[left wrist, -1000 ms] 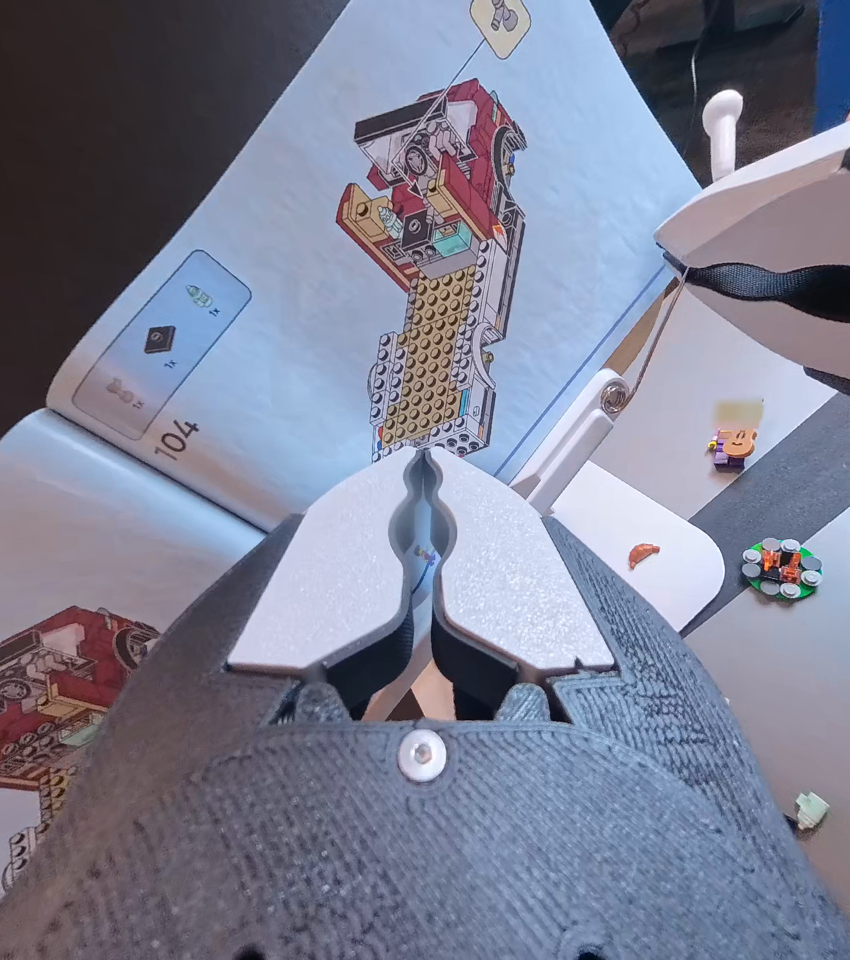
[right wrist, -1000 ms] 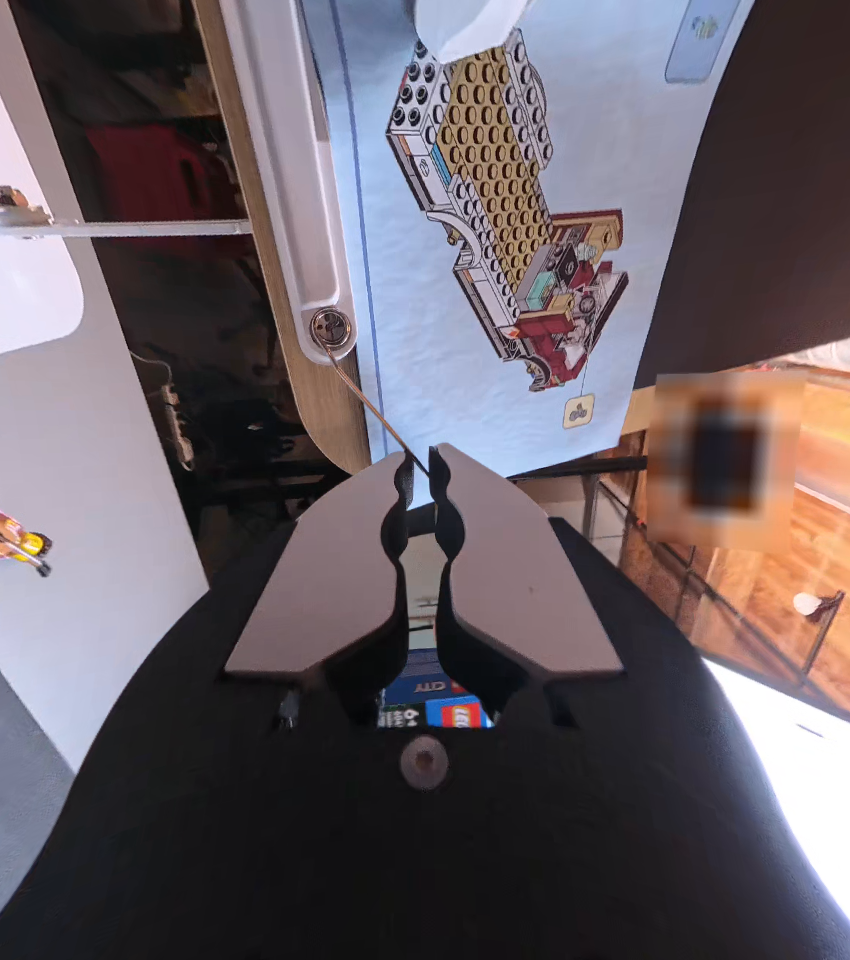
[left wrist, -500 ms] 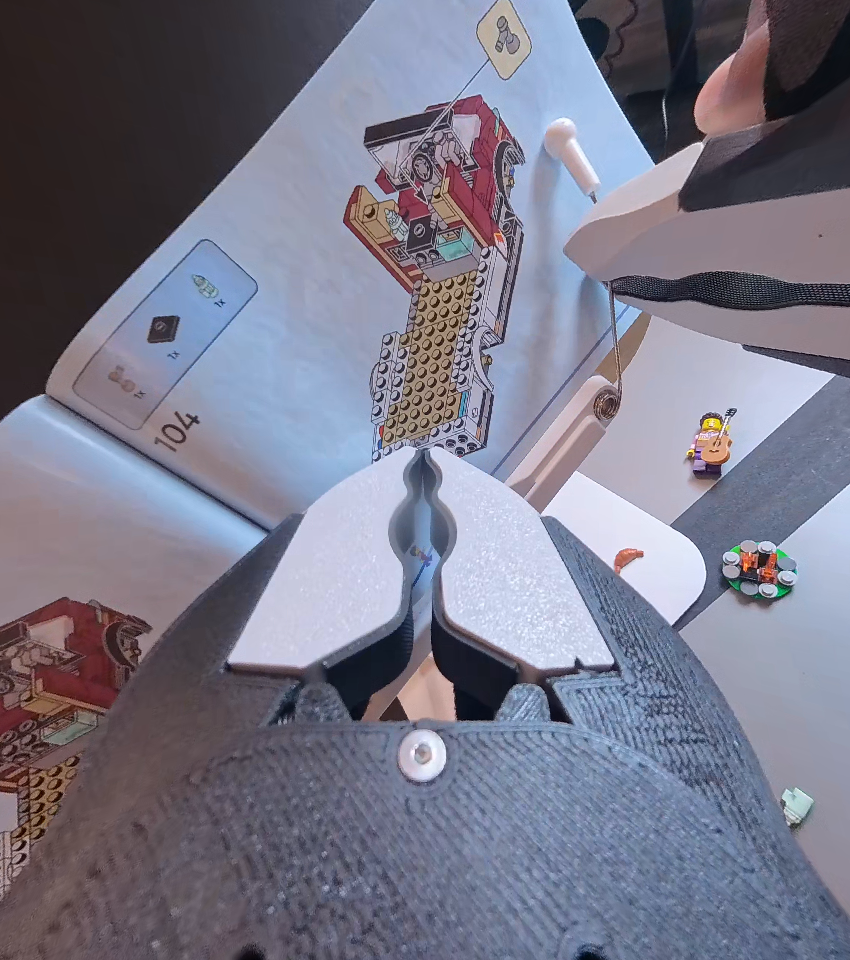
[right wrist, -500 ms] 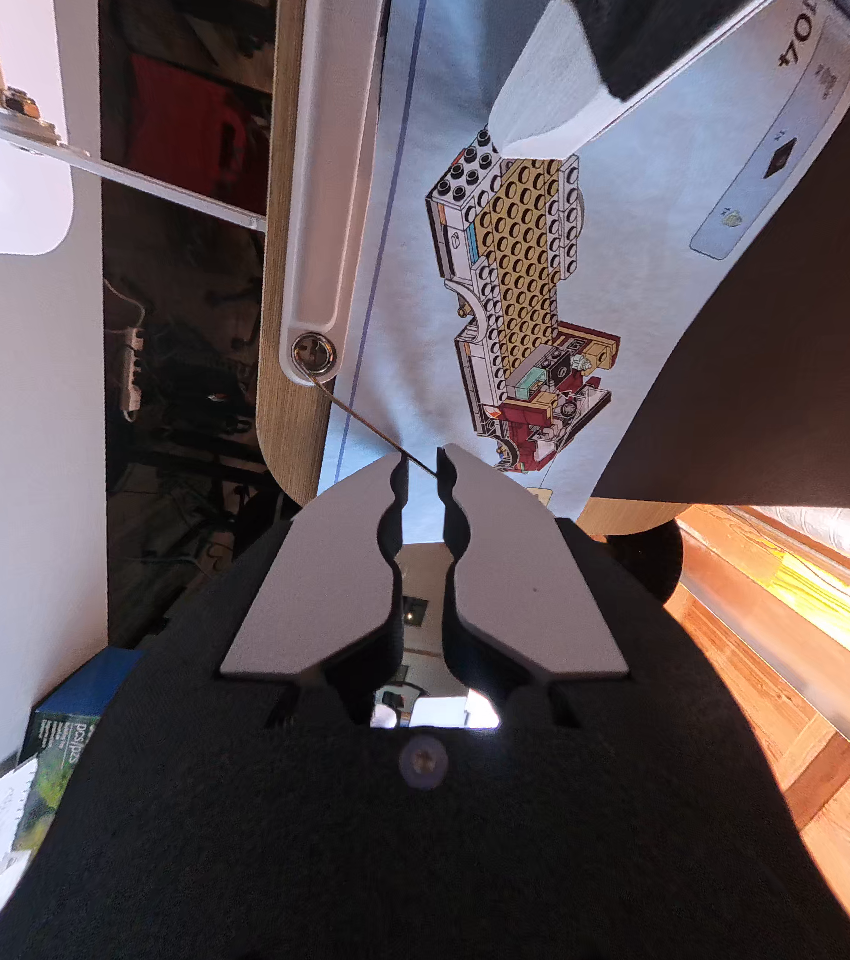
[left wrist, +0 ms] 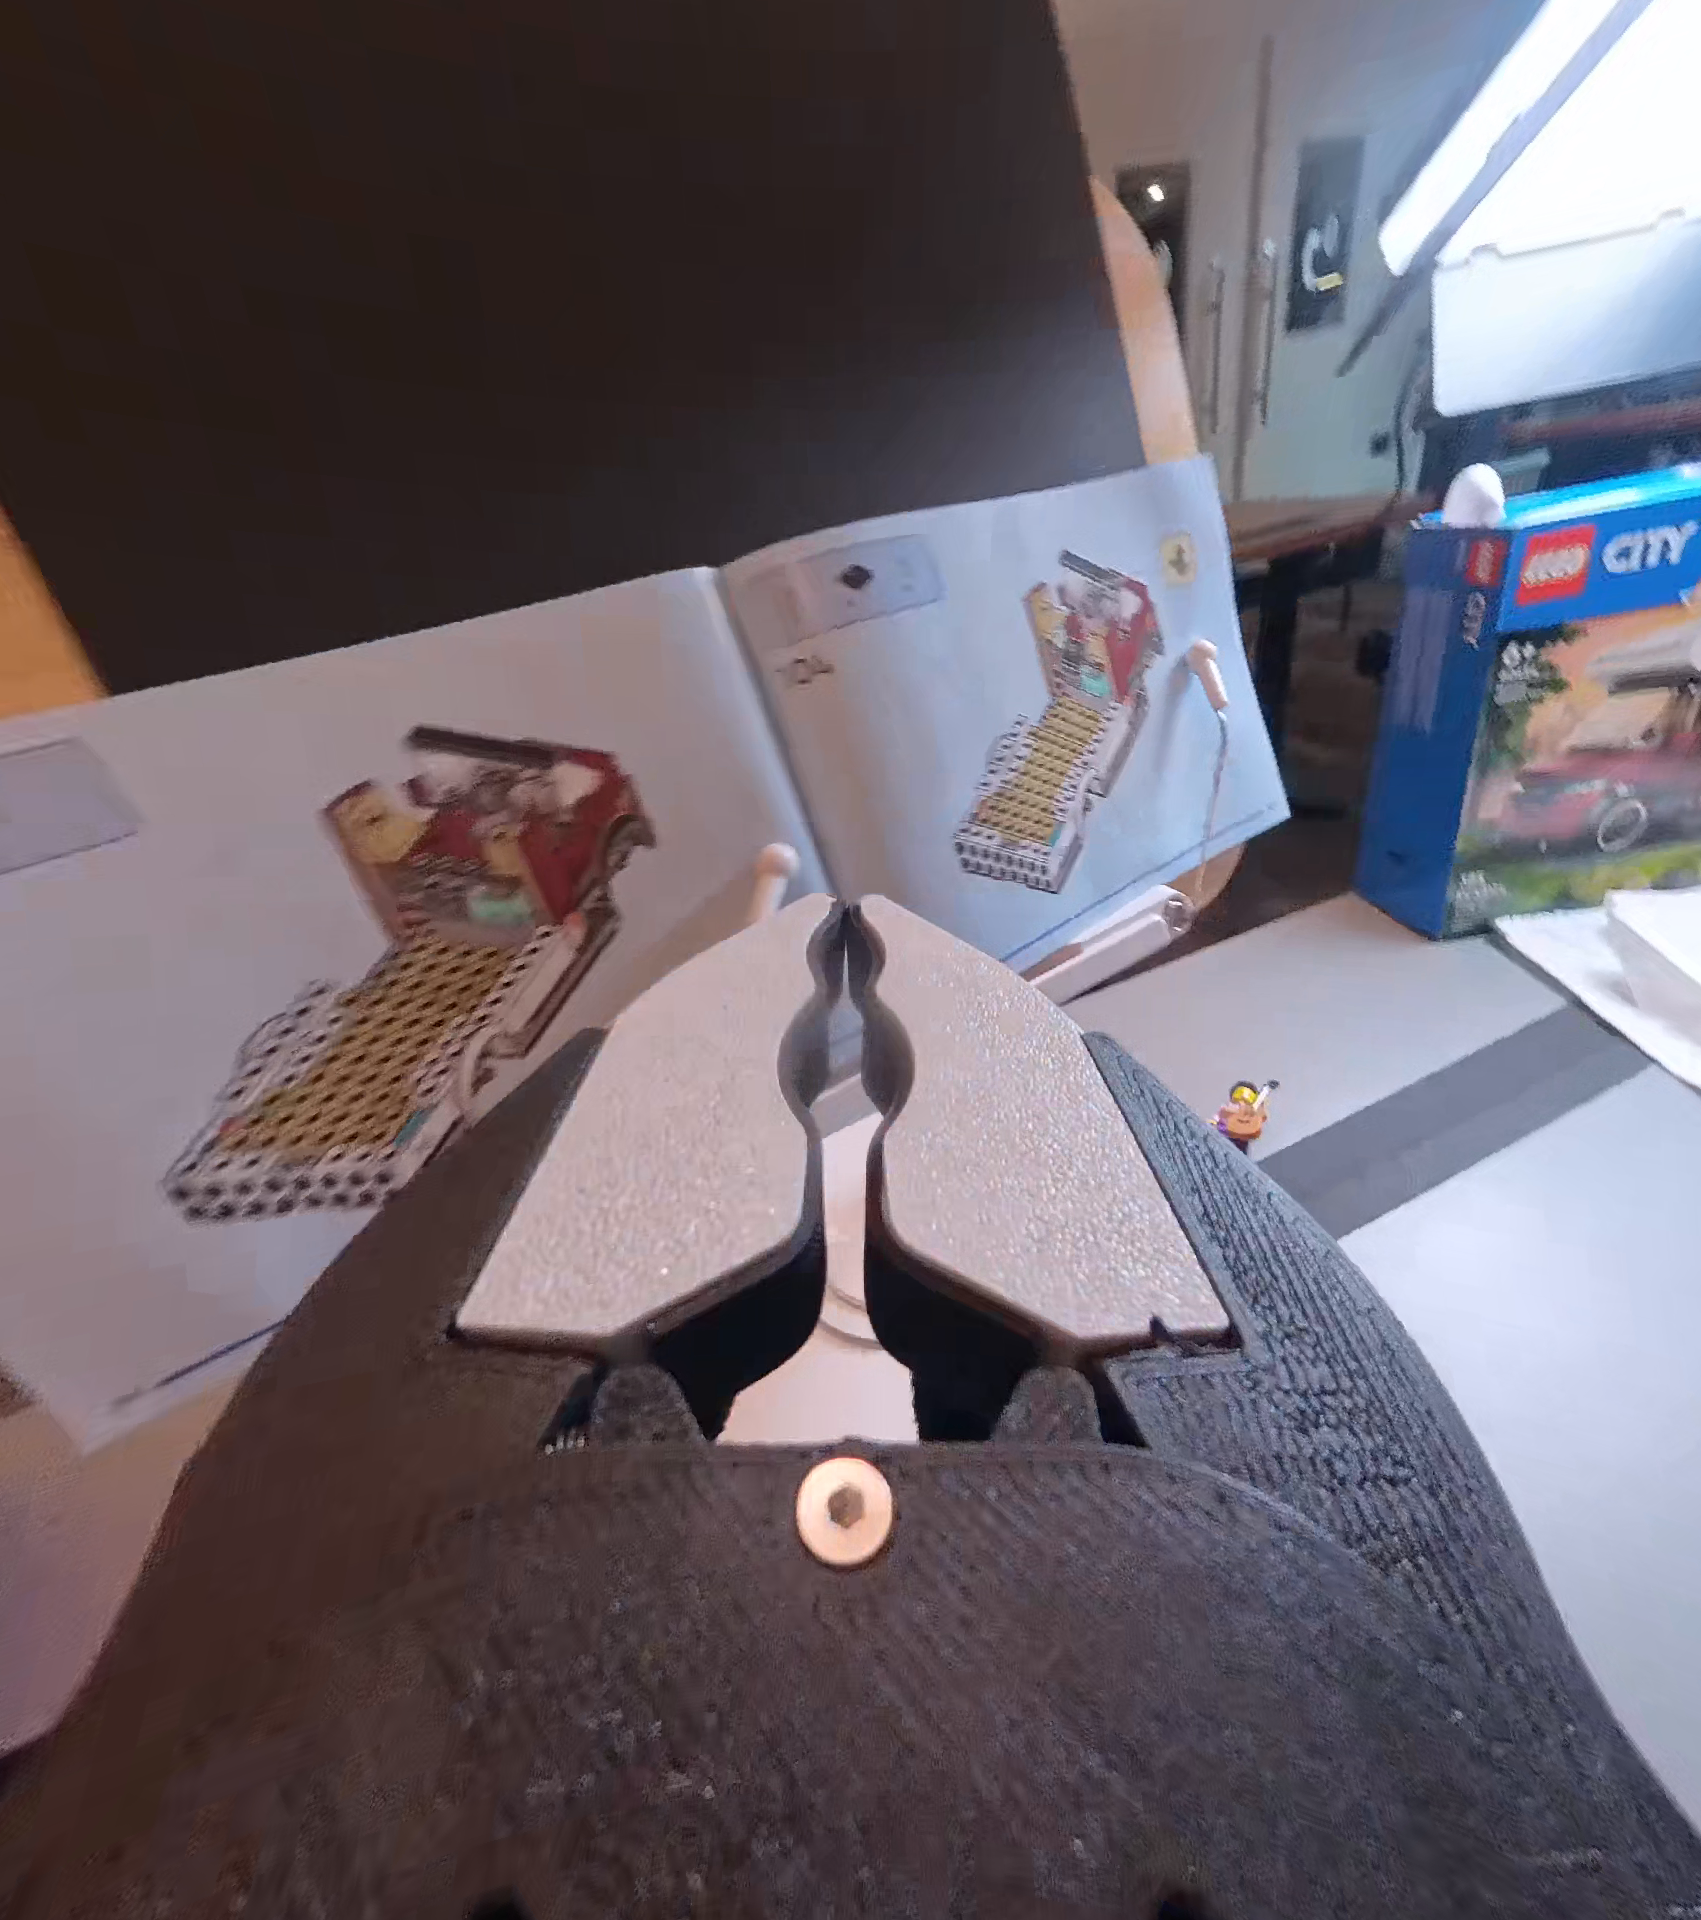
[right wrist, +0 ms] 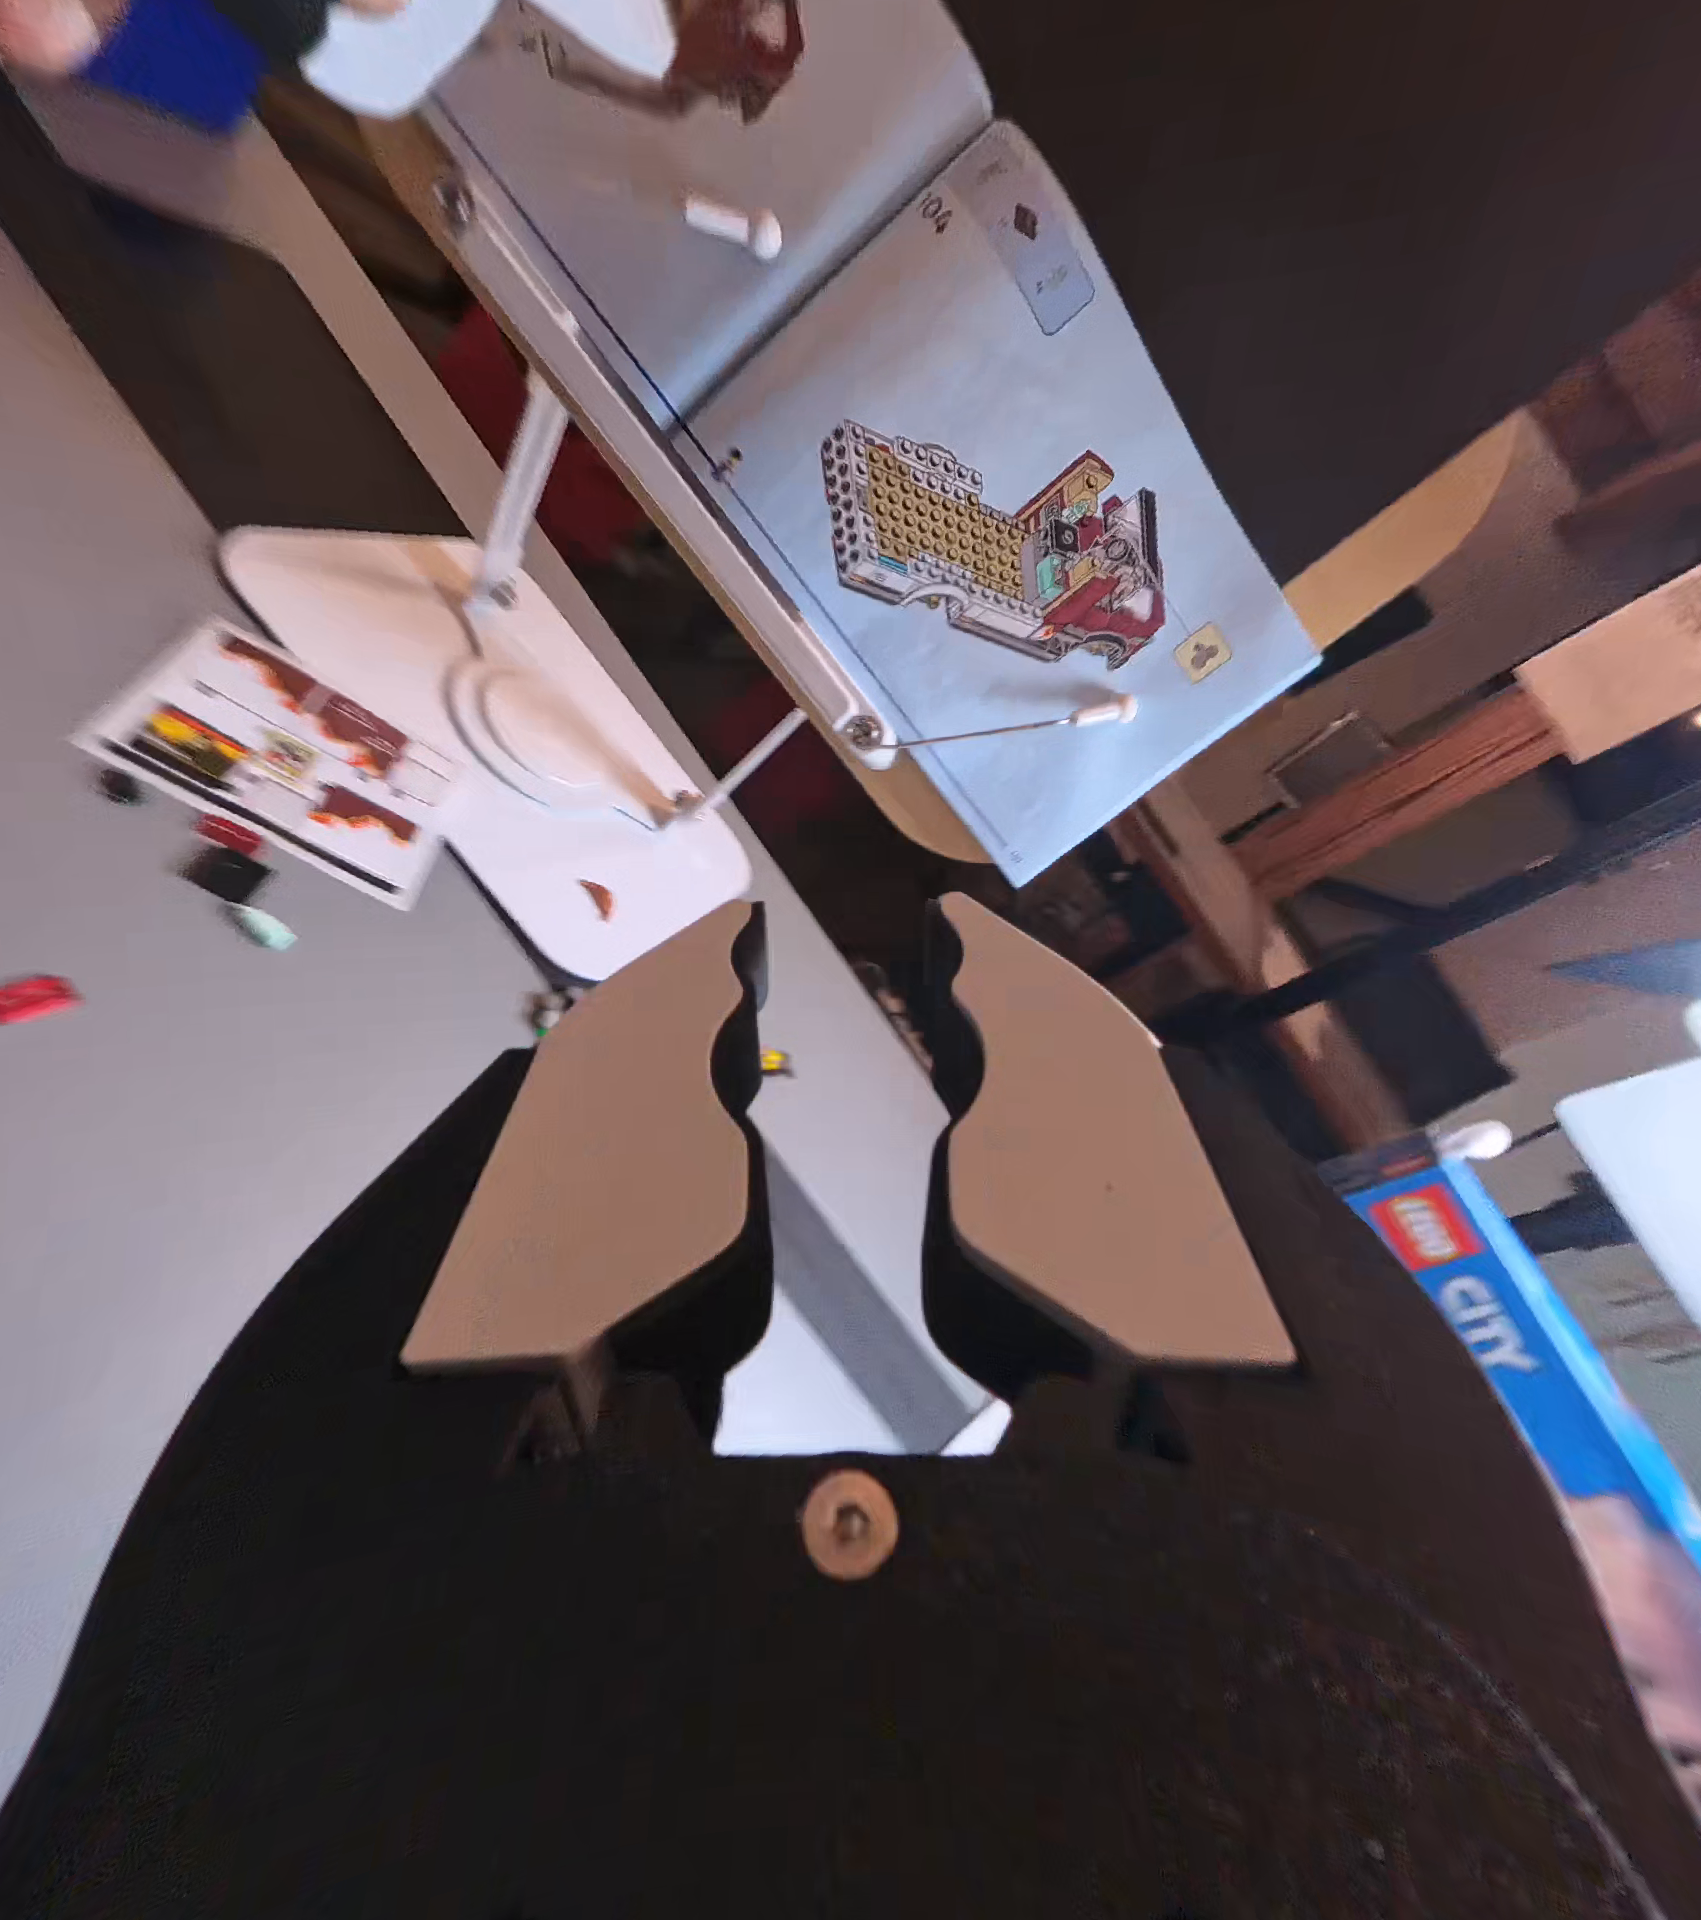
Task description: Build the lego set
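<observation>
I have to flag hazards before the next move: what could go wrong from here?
The right gripper, open and empty, hangs close to the page-holder wire; a bump might free the instruction booklet. Small loose pieces lie scattered on the table and could get swept off.

Bright daylight from one side, soft motion blur, strong wide-angle bending at the edges.

In the left wrist view a glaring white light panel [left wrist: 1594, 208] burns out the top right corner, while the dark board [left wrist: 513, 312] above the booklet [left wrist: 929, 727] stays nearly black. The booklet's left page is smeared and the box [left wrist: 1573, 707] is a little soft; the nearby fingers [left wrist: 680, 1132] are sharp and sparkle. In the right wrist view the small pieces [right wrist: 25, 997] at the table's [right wrist: 98, 1195] left edge streak with blur, the right edge washes out, and straight lines curve.
</observation>
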The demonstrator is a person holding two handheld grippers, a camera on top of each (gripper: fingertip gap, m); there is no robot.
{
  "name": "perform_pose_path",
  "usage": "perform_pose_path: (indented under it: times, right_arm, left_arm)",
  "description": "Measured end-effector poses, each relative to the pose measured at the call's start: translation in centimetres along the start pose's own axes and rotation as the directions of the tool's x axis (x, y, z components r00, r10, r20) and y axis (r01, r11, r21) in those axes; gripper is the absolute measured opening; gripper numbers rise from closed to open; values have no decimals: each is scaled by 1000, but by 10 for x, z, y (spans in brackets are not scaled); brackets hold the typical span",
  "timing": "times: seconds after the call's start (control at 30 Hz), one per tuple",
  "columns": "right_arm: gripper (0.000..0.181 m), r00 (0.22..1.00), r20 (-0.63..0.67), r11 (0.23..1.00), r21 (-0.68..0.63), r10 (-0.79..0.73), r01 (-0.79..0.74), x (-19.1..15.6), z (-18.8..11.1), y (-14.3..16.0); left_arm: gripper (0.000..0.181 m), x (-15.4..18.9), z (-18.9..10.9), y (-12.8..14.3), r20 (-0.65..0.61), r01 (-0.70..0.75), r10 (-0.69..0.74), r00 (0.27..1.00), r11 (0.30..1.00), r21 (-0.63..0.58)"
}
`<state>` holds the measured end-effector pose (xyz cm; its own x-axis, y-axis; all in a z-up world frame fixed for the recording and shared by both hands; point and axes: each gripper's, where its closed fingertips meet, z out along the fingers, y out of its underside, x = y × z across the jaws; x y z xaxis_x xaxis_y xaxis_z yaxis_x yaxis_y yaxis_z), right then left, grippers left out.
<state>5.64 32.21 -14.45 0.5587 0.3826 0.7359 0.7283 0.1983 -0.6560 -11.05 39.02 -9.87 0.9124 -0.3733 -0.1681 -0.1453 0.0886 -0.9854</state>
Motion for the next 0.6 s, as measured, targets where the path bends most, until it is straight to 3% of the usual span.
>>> perform_pose_path:
  times: [0.13, 0.3, 0.43, 0.6]
  right_arm:
    - [29, 937, 77, 935, 75, 341, -347, -12, -58, -4]
    - [28, 699, 159, 681, 160, 697, -715, -20, -88, 2]
    - [28, 551, 225, 525, 170, 803, -834, -35, -84, 9]
    - [28, 558, 237, 520, 204, 796, -829, -46, -84, 17]
  left_arm:
    - [0, -41, -25, 5, 104, 89, -96, 990, 994, 70]
    - [0, -66, -41, 17, 146, 122, -130, 981, 991, 60]
    - [0, -76, -56, 19, 177, 126, -140, 974, 988, 86]
    - [0, -89, -62, 18, 219, 54, -75, 973, 994, 100]
